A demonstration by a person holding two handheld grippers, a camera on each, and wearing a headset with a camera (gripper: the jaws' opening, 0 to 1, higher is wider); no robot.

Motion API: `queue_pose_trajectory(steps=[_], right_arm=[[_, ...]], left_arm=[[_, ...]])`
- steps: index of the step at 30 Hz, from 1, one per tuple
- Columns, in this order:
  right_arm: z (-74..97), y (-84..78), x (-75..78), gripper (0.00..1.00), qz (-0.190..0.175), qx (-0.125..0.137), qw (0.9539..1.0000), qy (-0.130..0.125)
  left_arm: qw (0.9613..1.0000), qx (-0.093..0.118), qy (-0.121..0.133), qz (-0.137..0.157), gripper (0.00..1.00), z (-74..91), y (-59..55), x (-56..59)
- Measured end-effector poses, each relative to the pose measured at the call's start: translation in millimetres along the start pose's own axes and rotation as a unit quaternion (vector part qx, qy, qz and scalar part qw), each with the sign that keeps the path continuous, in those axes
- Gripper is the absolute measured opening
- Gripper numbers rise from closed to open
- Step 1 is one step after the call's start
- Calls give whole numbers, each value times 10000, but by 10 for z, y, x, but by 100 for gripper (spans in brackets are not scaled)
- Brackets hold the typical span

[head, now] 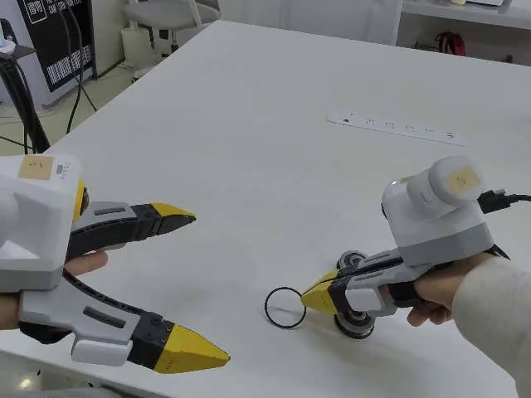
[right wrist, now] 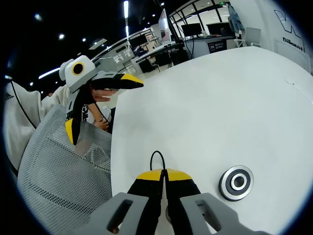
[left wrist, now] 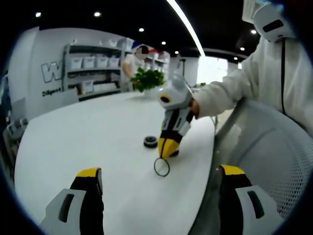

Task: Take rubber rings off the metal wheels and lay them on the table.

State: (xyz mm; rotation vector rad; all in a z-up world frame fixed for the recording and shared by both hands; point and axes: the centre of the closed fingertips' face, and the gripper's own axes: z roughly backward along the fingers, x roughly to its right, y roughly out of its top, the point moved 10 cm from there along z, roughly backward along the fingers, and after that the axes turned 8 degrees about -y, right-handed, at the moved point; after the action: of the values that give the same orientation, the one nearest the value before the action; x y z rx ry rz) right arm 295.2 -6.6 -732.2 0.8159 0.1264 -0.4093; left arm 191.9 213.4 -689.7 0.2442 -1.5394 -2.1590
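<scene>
A thin black rubber ring [head: 284,308] lies near the table's front edge. My right gripper [head: 309,298] is shut on its right side. In the right gripper view the ring [right wrist: 156,159] sticks out as a loop from the closed yellow tips [right wrist: 163,174]. One metal wheel [head: 352,259] sits just behind that gripper. Another wheel [head: 356,324] lies partly under it. A bare wheel [right wrist: 236,182] shows to the right of the jaws. My left gripper [head: 189,286] hovers at the left, open and holding nothing, well apart from the ring [left wrist: 161,167].
A white power strip [head: 398,128] lies on the white table [head: 249,149] at the back right. A mesh chair [right wrist: 63,176] stands at the table's near edge. Office chairs [head: 170,16] and cables are beyond the far left corner.
</scene>
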Motion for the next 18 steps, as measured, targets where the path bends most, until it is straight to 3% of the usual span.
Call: queue_pose_trajectory(steps=[9,15,18], right_arm=[[40,-13,50,3,-25,47,9999,-94],[163,-8,75,4,8,127,9998,-161],[268,36,64,5,-38,309,9994,-174]], left_arm=[[10000,-50,-12,-18,100,-2,22,3],[10000,-46,-32,-58,100,-22,62,0],[10000,-20,-49,-73,100,-46,91,-12]])
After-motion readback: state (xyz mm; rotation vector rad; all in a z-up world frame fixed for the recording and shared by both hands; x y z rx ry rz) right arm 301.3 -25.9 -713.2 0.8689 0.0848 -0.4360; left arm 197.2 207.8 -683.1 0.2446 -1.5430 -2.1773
